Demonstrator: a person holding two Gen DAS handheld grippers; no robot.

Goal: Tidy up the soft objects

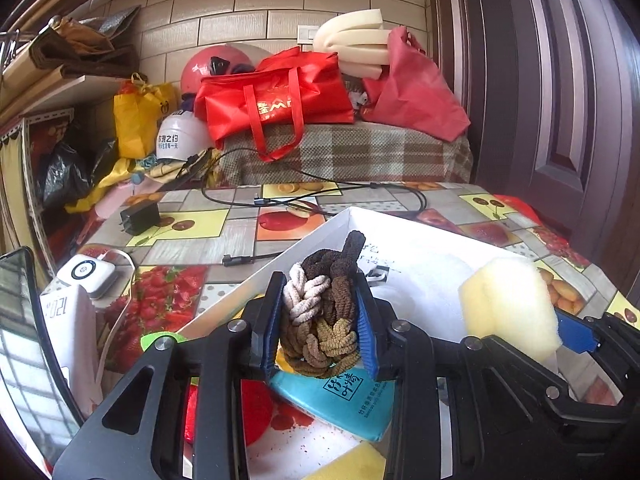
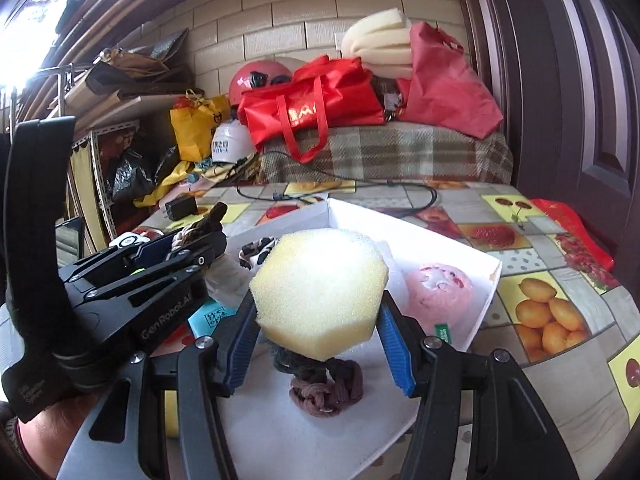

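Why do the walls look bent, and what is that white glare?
Left wrist view: the fisheye lens bows the brick wall and door. Right wrist view: daylight blows out the top-left corner, and the yellow sponge in the right gripper is washed white on top.

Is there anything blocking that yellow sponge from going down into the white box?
Nothing solid blocks it. The right gripper holds the yellow sponge over the white box. Beneath it lies a dark braided bundle, and a pink ball sits to its right; the sponge may land on them.

Both wrist views face the white box closely.
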